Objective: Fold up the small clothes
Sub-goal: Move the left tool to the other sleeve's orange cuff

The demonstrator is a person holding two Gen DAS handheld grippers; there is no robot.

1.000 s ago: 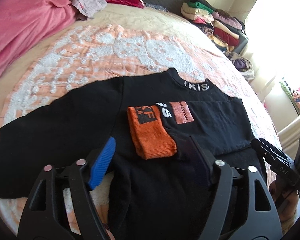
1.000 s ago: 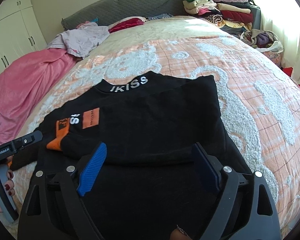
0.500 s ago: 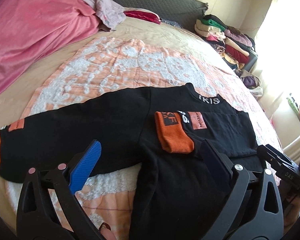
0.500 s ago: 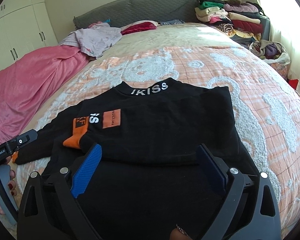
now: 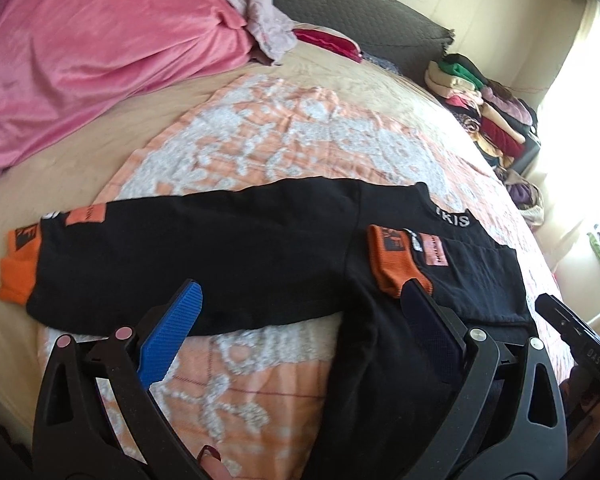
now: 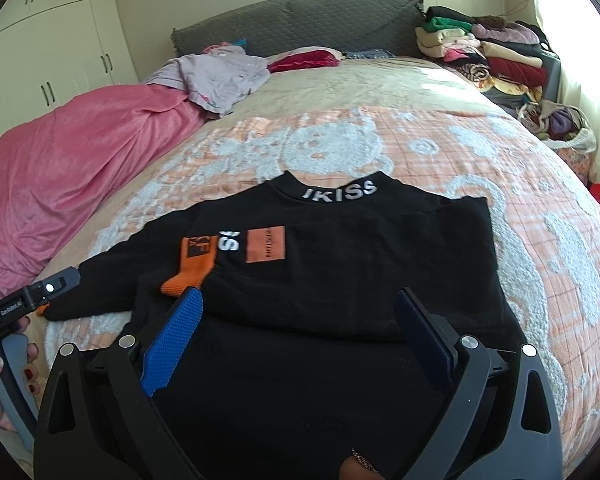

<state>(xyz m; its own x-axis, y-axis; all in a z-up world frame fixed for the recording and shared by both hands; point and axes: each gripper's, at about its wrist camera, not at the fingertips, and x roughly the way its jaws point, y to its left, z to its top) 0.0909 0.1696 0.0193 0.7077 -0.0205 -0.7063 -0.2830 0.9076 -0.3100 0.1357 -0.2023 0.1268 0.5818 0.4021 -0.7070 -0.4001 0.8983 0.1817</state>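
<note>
**On the bed: one sleeve folded, one still to go**

On the orange-and-white bedspread (image 6: 440,152) lies the black sweatshirt (image 6: 340,280), flat, collar w/ "IKISS" lettering (image 6: 340,192) pointing toward the headboard (image 6: 300,20). Its right-hand sleeve is already folded in across the chest: the orange cuff (image 6: 188,264) sits on the black body, just beside the orange patch (image 6: 266,244). Right side edge looks tucked straight too. The other sleeve (image 5: 180,256) is spread out flat to the left, its own orange cuff (image 5: 18,280) resting on the beige sheet, well apart from the body. So roughly a third done, by my read: left sleeve needs folding in, then the hem brought up toward the collar, maybe one more halving after that.

Left gripper (image 5: 296,320): jaws wide apart, having just opened further; nothing between the pads, only bedspread and the sleeve's lower edge below them. Right gripper (image 6: 296,328): jaws also wide apart, just opened as well, no cloth pinched; it hovers over the lower body of the garment. Neither tool is holding fabric atm.

Further out: pink blanket (image 6: 80,160) heaped along the left side, a pale lilac garment (image 6: 216,76) near the pillows, and a stack of folded clothes (image 6: 480,52) by the window. Whether those are part of the job, can't tell.
</note>
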